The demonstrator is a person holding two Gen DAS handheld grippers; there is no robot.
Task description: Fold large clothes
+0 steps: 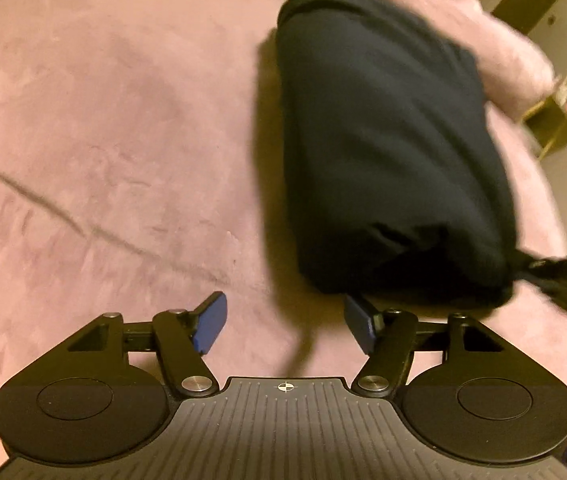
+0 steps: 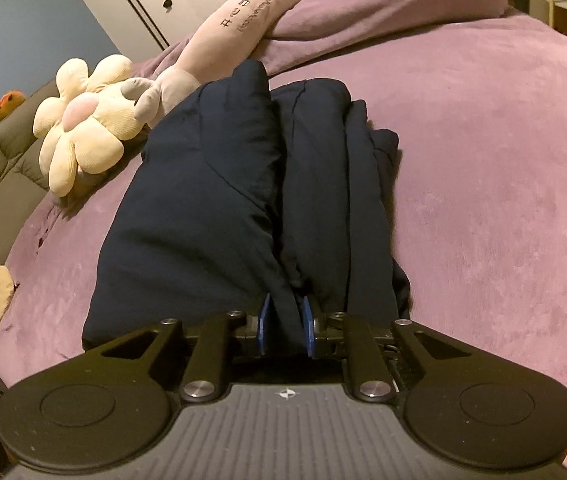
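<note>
- Left gripper (image 1: 285, 322): jaws stand wide, nothing between the blue pads; it hangs just short of the near end of the bundle, its right pad (image 1: 357, 322) close to the dark cloth. Risk: if it closes from here it catches air or only a thin outer layer, and the fold on that side is left unsupported.
- Dark navy garment (image 2: 243, 200): large, padded, already doubled into a long thick bundle lying on the purple bedspread (image 2: 483, 160), its far end close to the plush toys. Risk: bulky layers are likely to spring open or slide apart when lifted from one end alone.
- Flower plush (image 2: 83, 120) and long pink plush (image 2: 243, 24): beside and just beyond the bundle's far end. Risk: a fold carried that way could land on them or drag them along.
- Right gripper (image 2: 285, 328): jaws narrow, pinching a ridge of the garment's near edge between the pads. Risk: the bite appears to hold only one pleat, so the inner layers may slip free and sag.
</note>
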